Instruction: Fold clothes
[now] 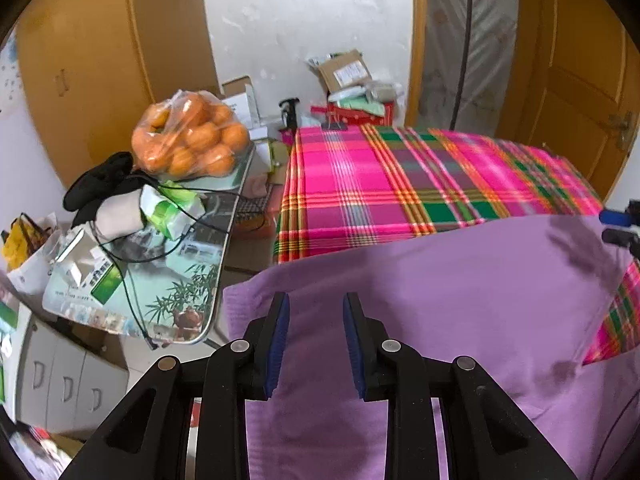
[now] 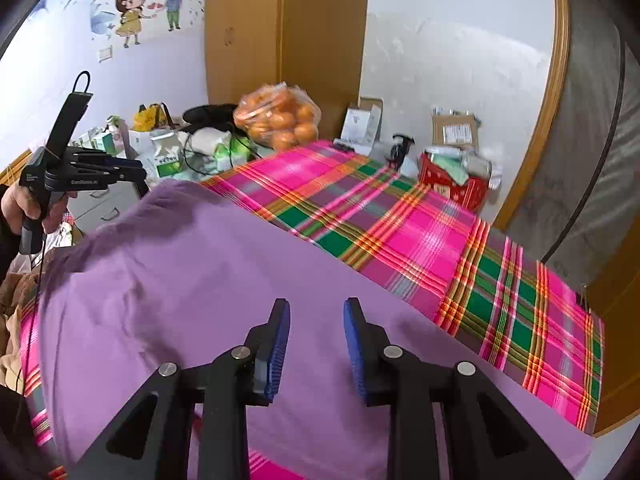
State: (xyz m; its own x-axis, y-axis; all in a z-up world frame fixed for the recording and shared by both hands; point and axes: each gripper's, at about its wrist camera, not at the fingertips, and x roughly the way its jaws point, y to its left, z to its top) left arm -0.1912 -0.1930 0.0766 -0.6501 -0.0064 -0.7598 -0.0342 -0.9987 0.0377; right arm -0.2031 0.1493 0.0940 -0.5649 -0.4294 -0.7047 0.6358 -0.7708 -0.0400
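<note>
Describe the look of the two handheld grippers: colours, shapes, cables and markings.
Each gripper, left and right, has black angular linkage arms with silver round pivot pins and two fingers faced with ribbed blue pads. Seen side-on from the right wrist, the left gripper has a black pistol-style handle, small white lettering too small to read, a thin black cable, and an upright black bar topped by a loop.

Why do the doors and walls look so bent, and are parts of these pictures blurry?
Both views are fisheye, so straight lines bow: the door frame curves in the right wrist view. In the left wrist view the far plaid cloth is smeared with blur, and a soft shadow falls on the purple garment. Both have dark corners.
</note>
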